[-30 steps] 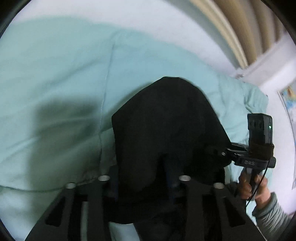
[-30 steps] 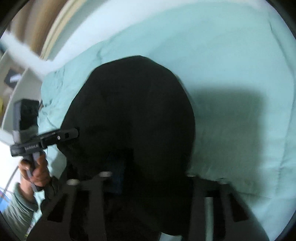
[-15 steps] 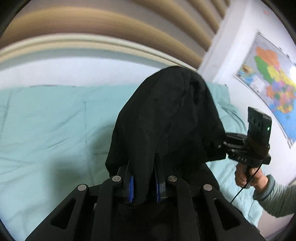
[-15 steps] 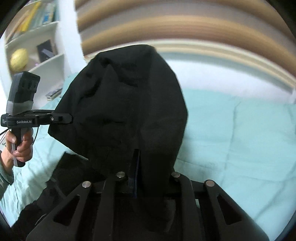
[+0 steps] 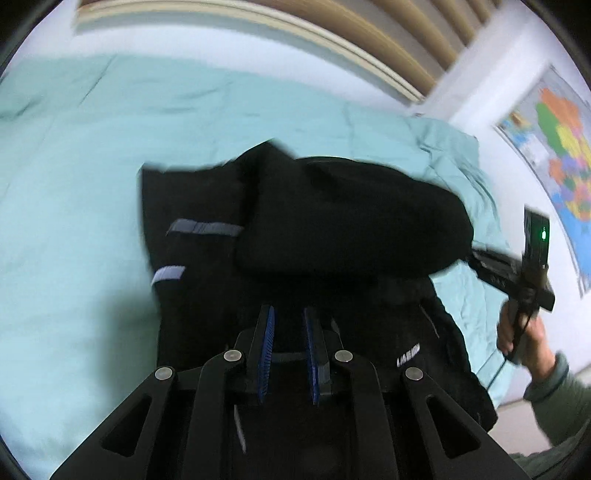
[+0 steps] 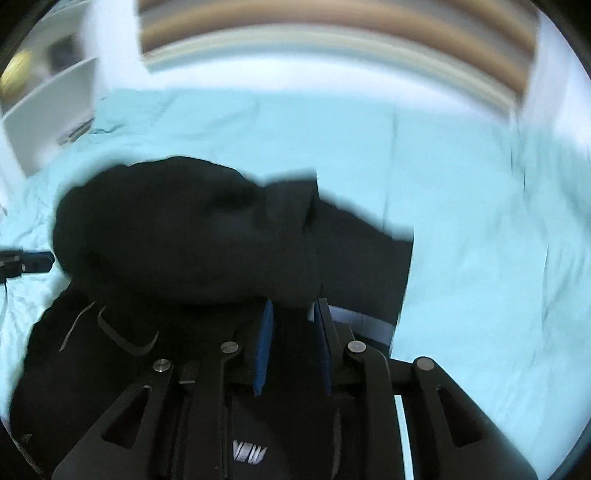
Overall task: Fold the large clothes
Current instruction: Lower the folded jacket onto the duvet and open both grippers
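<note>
1. Here, spread over a pale teal quilted bed cover [image 5: 74, 184]: a large black fabric jacket [image 5: 332, 229] with grey strips and small white lettering, lower part flat, upper part raised in a thick fold across the middle.
2. Left gripper [image 5: 288, 310]: jaws almost closed, a narrow slit between the blue pads, aimed down at the jacket. Tip against the fold's end in the right wrist view [image 6: 37, 262]; cannot tell whether cloth is pinched.
3. Right gripper [image 6: 291, 306]: jaws just been opening a little, gap small, black cloth hanging between the tips. Held in a hand [image 5: 521, 336] with a grey-green cuff, tip buried in the fold's other end [image 5: 476, 256].
4. Beyond the bed: slatted wooden headboard [image 5: 369, 29], coloured wall map [image 5: 565, 155], white shelves [image 6: 48, 103].
</note>
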